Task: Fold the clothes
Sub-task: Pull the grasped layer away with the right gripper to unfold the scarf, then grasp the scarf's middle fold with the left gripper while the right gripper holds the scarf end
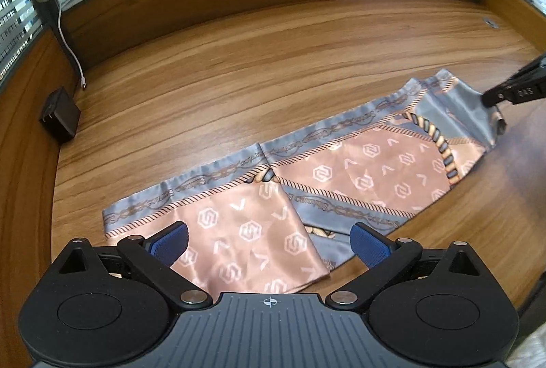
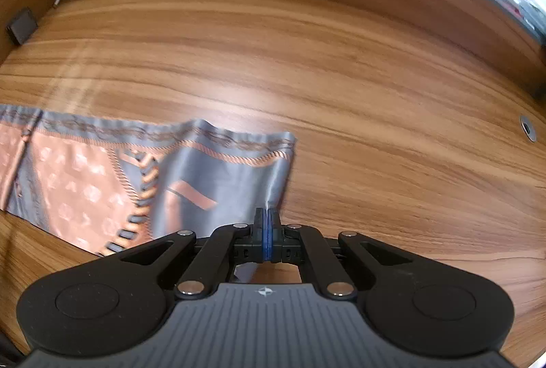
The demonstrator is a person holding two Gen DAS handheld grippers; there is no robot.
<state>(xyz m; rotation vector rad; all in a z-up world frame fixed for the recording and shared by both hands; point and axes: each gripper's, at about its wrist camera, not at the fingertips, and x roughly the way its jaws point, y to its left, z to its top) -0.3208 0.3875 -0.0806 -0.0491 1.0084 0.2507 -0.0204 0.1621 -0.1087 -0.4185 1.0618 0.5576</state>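
Two grippers work over a patterned scarf (image 1: 341,177) that lies folded in a long band across the near half of the wooden desk (image 1: 273,61). The left gripper (image 1: 269,243) hovers over the scarf's left end with its blue pads (image 1: 170,243) spread wide apart. The right gripper (image 2: 267,224) is pinched tight on the grey right-hand corner, lifting it slightly; a black charger (image 1: 59,119) sits at the desk's far left edge.

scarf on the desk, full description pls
The scarf looks like satin: pink centre with white logo marks, grey border printed with chain and rope. It lies on the wooden desk as a long folded band, its left end lapped over. The right gripper pinches its right edge, lifting it slightly; the left gripper hovers open over the left end.
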